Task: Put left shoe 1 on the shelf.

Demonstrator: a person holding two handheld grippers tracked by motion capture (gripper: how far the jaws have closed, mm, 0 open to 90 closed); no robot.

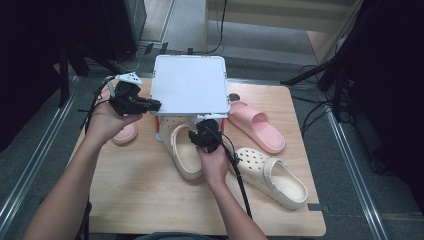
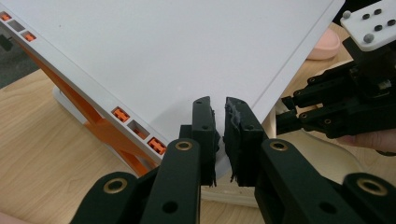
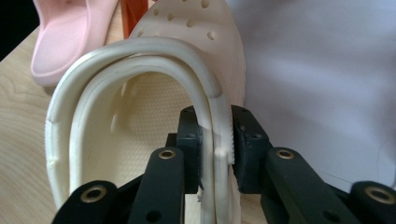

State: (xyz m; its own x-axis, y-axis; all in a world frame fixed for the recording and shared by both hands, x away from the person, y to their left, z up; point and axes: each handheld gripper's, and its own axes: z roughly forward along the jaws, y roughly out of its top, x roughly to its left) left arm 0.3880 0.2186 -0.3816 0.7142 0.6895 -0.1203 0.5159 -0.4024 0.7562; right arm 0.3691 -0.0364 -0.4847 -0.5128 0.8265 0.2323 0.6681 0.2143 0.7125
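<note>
A white panel (image 1: 189, 82) slants up over orange supports (image 2: 100, 123) at the back middle of the table. My left gripper (image 1: 155, 105) is shut on the panel's left edge; in the left gripper view the jaws (image 2: 220, 116) pinch the thin white panel (image 2: 163, 56). A cream clog (image 1: 182, 150) lies toe-first under the panel's front edge. My right gripper (image 1: 197, 136) holds its side wall: in the right gripper view the jaws (image 3: 217, 126) clamp the clog's (image 3: 140, 126) rim and folded strap together. The right gripper (image 2: 336, 107) also appears in the left gripper view.
A second cream clog (image 1: 272, 175) lies at the front right. A pink slipper (image 1: 257, 125) rests right of the panel, another pink slipper (image 1: 125, 134) under my left hand. The wooden table (image 1: 140, 195) has bare room at the front left. Cables and dark stands surround the table.
</note>
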